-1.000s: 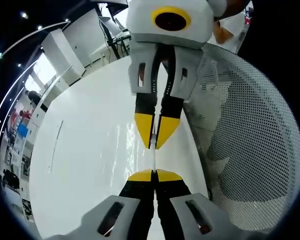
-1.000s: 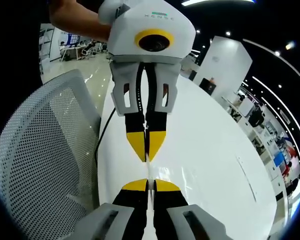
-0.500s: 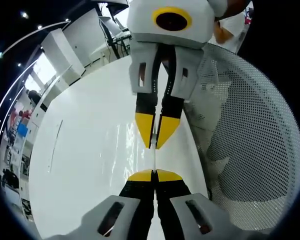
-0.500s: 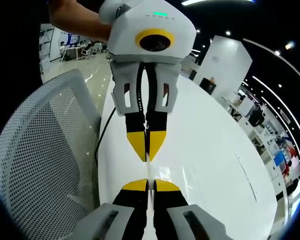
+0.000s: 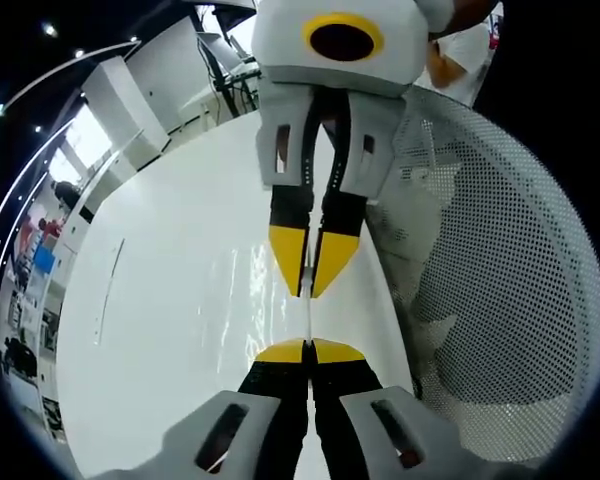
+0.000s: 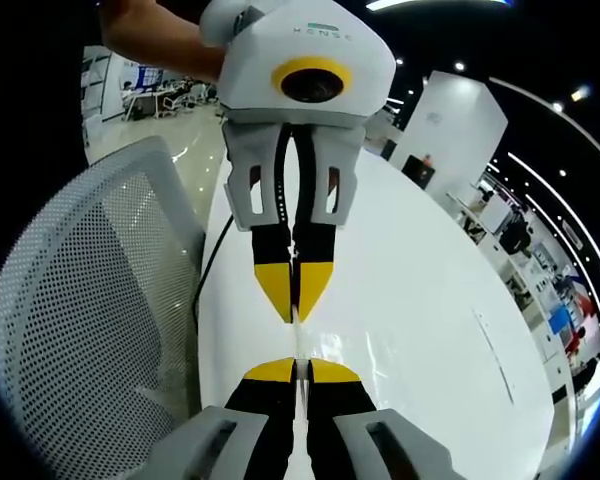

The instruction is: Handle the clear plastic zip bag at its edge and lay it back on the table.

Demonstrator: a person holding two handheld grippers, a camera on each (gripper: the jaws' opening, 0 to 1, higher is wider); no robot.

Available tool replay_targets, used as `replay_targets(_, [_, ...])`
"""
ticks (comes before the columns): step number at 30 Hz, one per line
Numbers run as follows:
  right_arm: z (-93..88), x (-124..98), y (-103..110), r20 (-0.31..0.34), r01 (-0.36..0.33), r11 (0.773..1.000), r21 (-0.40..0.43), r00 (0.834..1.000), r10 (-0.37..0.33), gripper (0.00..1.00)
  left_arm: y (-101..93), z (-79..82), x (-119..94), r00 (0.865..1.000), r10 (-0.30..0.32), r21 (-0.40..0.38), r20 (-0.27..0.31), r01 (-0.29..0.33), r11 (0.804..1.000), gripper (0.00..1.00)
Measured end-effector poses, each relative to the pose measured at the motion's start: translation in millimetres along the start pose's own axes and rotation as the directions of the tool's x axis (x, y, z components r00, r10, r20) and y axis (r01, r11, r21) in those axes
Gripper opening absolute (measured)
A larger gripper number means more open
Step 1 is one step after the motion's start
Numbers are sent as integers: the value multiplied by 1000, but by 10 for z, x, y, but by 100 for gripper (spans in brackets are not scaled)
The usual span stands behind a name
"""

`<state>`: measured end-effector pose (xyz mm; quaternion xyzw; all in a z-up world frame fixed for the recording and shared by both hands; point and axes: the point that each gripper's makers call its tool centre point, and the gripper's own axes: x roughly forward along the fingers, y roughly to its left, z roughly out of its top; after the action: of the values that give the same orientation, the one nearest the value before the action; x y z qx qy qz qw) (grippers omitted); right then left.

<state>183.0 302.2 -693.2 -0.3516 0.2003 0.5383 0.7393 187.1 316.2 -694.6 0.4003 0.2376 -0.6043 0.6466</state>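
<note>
Nothing has visibly moved: both claws stay pinched on the bag's edge.
Nearest, left gripper (image 5: 307,352) and right gripper (image 6: 296,369) meet tip to tip, clamping the thin, limp, slippery clear plastic zip bag (image 5: 308,322) taut edge-on over the white table (image 5: 180,330); its body is barely discernible.

Both grippers (image 5: 308,350) (image 5: 308,292) pinching bag edge (image 5: 308,322)

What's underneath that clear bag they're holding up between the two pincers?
Under the clear bag, stretched edge-on between the left gripper and right gripper, lies the white table, beside a mesh chair. The bag's contents cannot be made out.
</note>
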Motion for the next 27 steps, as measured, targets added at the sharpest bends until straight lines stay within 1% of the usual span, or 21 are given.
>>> replay_targets(27, [-28, -13, -19, 0, 8, 1000, 8, 1000, -8, 0, 12, -13, -3, 1000, 7, -11, 1, -7, 1000, 0])
